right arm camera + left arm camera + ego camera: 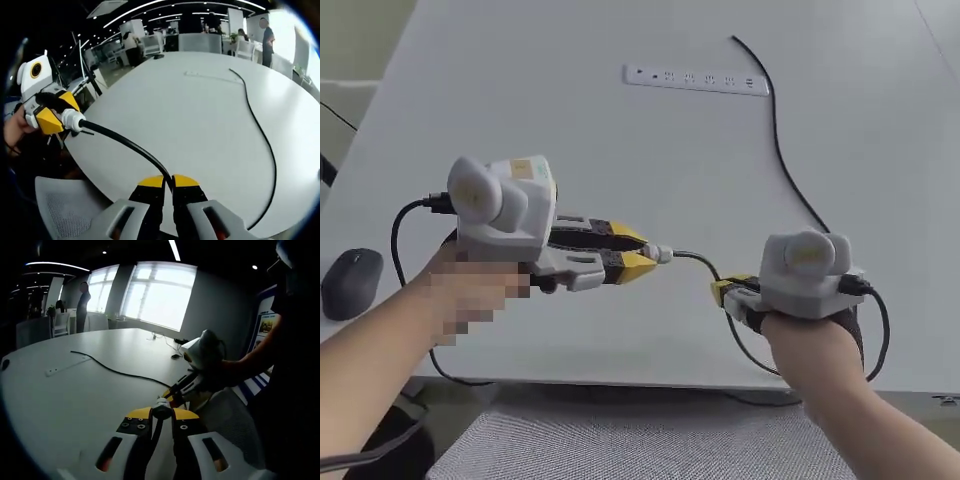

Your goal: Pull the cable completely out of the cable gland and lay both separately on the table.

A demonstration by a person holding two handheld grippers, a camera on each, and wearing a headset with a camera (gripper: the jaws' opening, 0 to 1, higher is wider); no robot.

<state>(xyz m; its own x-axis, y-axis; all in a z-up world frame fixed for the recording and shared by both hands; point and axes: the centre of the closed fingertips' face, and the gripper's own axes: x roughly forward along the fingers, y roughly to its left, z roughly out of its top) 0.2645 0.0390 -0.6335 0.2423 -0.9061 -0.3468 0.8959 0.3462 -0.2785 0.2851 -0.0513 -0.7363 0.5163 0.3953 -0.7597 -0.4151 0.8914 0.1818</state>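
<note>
My left gripper point(645, 253) is shut on a white cable gland point(660, 254), held above the near edge of the white table point(620, 150). A black cable point(695, 259) runs out of the gland to my right gripper point(720, 292), which is shut on it. In the left gripper view the gland point(161, 407) sits between the yellow tips, with the right gripper point(182, 385) just beyond. The right gripper view shows the cable point(125, 143) arcing from my jaws point(169, 181) to the gland point(72, 120) in the left gripper point(55, 112).
A white power strip point(696, 80) lies at the far side of the table, and a long black cord point(782, 150) curves from it toward the right. A grey mouse point(350, 282) rests at the left edge. A mesh chair seat point(620, 445) is below the table edge.
</note>
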